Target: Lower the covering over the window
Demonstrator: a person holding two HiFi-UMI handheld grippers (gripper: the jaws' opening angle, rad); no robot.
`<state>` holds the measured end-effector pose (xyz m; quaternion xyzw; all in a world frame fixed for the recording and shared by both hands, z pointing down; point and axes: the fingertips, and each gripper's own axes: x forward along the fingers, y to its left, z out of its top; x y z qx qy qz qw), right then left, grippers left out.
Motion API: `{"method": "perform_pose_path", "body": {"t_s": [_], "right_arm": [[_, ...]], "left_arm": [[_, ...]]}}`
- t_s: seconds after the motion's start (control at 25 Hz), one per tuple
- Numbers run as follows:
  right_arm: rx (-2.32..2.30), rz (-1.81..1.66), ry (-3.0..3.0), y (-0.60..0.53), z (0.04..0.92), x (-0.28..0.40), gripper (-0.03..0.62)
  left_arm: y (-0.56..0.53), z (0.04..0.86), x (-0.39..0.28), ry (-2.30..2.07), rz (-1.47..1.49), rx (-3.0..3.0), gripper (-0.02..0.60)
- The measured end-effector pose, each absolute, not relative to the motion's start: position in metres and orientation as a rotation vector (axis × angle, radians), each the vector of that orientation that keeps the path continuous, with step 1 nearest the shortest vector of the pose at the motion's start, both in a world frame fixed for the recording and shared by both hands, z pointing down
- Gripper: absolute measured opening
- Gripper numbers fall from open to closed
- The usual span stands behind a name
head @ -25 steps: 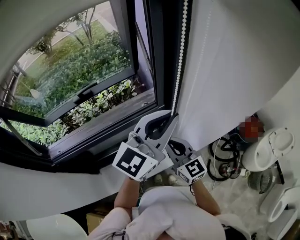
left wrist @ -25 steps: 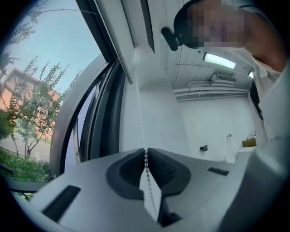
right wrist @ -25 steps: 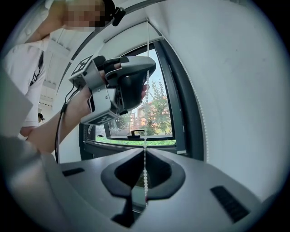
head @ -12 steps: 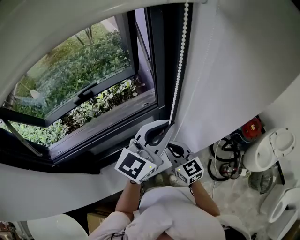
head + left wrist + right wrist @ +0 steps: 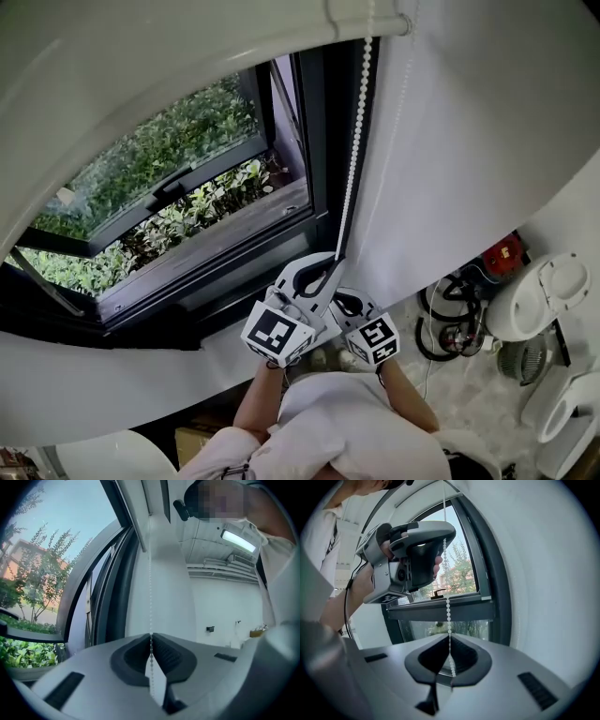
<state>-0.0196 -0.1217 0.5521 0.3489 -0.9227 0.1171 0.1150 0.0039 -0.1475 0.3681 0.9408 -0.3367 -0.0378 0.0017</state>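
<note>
The person's two handheld grippers are sitting close together below a window. The right gripper (image 5: 449, 639), the lower one, is clamping its jaws shut on a white bead chain (image 5: 447, 602). Just above it, the left gripper (image 5: 151, 637) is pinching the same chain. The chain is running up beside the dark window frame (image 5: 323, 141) to a white roller blind (image 5: 141, 84), which is covering the upper part of the glass. Green shrubs (image 5: 178, 150) are showing outside.
</note>
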Motion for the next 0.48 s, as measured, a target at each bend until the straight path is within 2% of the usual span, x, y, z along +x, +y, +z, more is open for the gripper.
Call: {"method": "perform_pose_path", "body": {"t_s": [0.48], "right_arm": [[0.983, 0.363, -2.59, -0.117, 0.598, -0.017, 0.008]], "left_arm": [[-0.143, 0.414, 0.007, -1.042, -0.053, 2.886, 0.02]]}}
